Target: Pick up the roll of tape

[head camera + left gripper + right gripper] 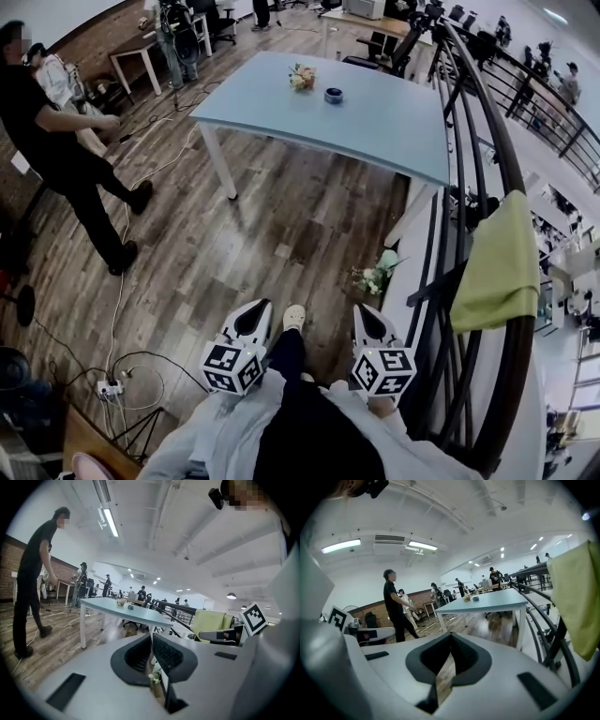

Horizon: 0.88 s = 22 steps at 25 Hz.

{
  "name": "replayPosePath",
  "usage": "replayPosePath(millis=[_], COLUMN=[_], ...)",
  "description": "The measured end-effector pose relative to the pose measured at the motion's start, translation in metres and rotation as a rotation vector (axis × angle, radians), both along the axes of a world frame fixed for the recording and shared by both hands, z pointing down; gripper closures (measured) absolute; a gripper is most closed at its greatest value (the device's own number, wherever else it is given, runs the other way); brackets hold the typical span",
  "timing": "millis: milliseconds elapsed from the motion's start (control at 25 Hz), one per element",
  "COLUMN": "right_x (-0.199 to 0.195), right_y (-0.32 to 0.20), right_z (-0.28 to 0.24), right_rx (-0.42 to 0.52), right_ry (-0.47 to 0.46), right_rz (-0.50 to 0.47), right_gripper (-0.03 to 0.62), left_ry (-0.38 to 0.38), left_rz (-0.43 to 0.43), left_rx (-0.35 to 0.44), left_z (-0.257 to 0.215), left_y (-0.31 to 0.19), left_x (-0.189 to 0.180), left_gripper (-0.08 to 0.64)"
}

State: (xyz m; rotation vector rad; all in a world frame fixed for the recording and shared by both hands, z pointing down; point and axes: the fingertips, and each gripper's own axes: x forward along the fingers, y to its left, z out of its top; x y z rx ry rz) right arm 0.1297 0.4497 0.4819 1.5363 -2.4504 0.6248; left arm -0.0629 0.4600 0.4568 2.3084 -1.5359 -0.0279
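The roll of tape (334, 95) is a small dark blue ring lying on the far part of a pale blue table (375, 122), just right of a small bunch of flowers (302, 77). It shows tiny in the left gripper view (130, 607) and the right gripper view (475, 599). My left gripper (261, 306) and right gripper (364, 307) hang low in front of my body, over the wooden floor, well short of the table. Both are shut with nothing between the jaws, as seen on the left gripper (151, 635) and the right gripper (451, 635).
A person in black (56, 141) stands at the left on the wooden floor. A dark metal railing (487, 187) runs along the right with a green cloth (502, 262) draped over it. Potted flowers (375, 277) sit by the railing base; a power strip (111, 386) and cables lie bottom left.
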Motion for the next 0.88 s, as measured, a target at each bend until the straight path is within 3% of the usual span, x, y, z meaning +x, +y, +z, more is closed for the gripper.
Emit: replayPosePath(millis=[560,680,880], right_x=[-0.001,-0.004,-0.012], right_y=[-0.119,-0.141,-0.173], right_z=[-0.018,-0.019,-0.019], right_rx=[0.020,0.020,0.003], right_ry=[-0.002,-0.017,-0.012], right_rz=[0.030,0.031,0.034], right_gripper=[0.578,0.480,0.432], left_ry=[0.001,0.003,0.012], left_rz=[0.000,0.003,0.018], left_rx=[0.008,0.001,-0.004], left_z=[-0.014,-0.013,-0.015], left_y=[-0.118,-0.139,-0.173], left_x=[-0.007,-0.010,-0.017], left_gripper=[0.532,0.532,0.532])
